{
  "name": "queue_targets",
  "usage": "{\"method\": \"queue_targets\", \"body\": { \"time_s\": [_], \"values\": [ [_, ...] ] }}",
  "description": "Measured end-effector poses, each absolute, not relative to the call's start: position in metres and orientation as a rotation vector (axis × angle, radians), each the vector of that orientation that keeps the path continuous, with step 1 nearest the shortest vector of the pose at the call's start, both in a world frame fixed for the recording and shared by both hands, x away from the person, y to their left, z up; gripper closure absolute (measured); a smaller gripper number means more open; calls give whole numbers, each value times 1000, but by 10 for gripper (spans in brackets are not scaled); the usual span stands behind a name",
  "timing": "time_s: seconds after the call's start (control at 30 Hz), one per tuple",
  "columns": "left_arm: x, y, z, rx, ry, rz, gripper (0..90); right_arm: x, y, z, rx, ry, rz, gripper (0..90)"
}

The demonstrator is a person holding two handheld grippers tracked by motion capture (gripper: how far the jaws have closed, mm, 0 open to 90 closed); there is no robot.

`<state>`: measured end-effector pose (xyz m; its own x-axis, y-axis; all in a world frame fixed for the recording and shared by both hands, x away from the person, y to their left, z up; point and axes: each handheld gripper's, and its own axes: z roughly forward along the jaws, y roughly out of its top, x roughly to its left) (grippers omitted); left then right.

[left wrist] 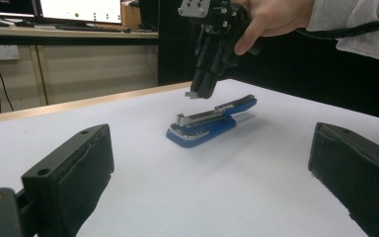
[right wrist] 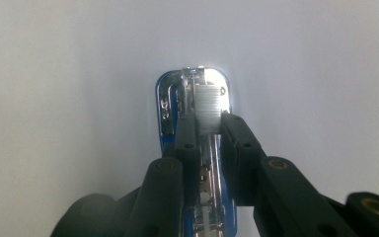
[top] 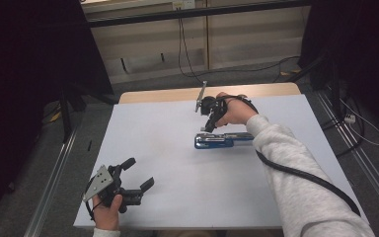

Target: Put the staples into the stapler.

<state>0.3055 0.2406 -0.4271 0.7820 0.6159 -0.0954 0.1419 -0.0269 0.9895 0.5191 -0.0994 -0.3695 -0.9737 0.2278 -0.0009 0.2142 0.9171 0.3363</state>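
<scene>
A white table (top: 177,148) is taking most of the high view, and a person is sitting at its near edge with one gripper in each hand. The blue stapler (top: 222,140) is lying a little right of the middle of the table. Its long axis is running left to right across the table, not toward the person. In the left gripper view its top part is lying open and low, so the metal channel inside is showing.

The right gripper (top: 209,123) is hanging directly above the left end of the stapler, with the jaws pointing down at it. In the right gripper view the jaws are standing nearly together and are pinching a small strip of staples (right wrist: 209,109) between their tips. The strip is lining up with the open channel of the stapler below. From the left gripper view the strip is looking apart from the stapler, a short way above its front end, not yet touching.

The left gripper (top: 128,185) is resting low at the near left corner of the table, well apart from the stapler. Its jaws are spread wide and are holding nothing.

So the right hand is clearly the nearer one. I am judging that the coming move is a straight lowering of the strip into the channel. For this the strip must be staying parallel to the long axis of the stapler, otherwise it may catch on the metal rail.
</scene>
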Motion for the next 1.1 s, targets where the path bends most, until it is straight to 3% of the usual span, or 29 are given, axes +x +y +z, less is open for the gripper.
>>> {"method": "queue_targets", "body": {
  "time_s": [1.1],
  "values": [
    [306,240,-427,1578,620,409,38,521,-96,-389,330,3058,532,786]
  ]
}}
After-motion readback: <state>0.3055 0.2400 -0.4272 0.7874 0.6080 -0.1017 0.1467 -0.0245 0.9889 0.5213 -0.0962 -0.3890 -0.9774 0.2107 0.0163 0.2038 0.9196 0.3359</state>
